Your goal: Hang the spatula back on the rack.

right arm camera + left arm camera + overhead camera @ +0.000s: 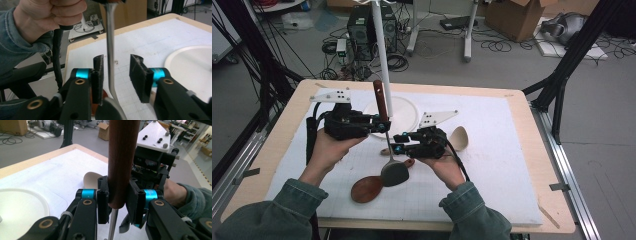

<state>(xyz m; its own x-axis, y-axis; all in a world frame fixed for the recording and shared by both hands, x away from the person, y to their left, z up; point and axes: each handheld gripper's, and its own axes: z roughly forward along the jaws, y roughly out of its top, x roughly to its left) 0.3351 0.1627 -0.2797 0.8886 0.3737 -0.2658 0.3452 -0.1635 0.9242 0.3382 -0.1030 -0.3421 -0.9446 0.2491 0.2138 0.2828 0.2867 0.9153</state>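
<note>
**Upright spatula passed between two hand-held grippers**

Cables, a computer tower and cardboard boxes cluttered the floor beyond the wooden table (532, 150), whose top carried a white gridded mat (502, 150). Taking the spatula (384, 125) as the landmark: it stood nearly upright near the middle of the mat, dark wooden handle at the top, thin metal shaft below, grey blade lowest and close to the mat.

Left of the spatula, the left gripper (379, 122) reached in level and was clamped on the lower end of the wooden handle (122, 162), its pads pressed against both sides. Just behind the spatula lay a round white plate (404, 112), with nothing in it but the base of a white pole. Below the blade lay a brown wooden spoon (368, 189).

Right of the spatula, the right gripper (398, 142) sat lower, level with the metal shaft (110, 50). Its jaws stood partly open with the shaft between them, neither pad touching it. Farther right rested a pale wooden spoon (460, 137).

Any coming move likely turned on this: the long axis ran vertically, the left gripper alone bore the tool, and the right one, straddling the shaft, needed only to close or back away.
</note>
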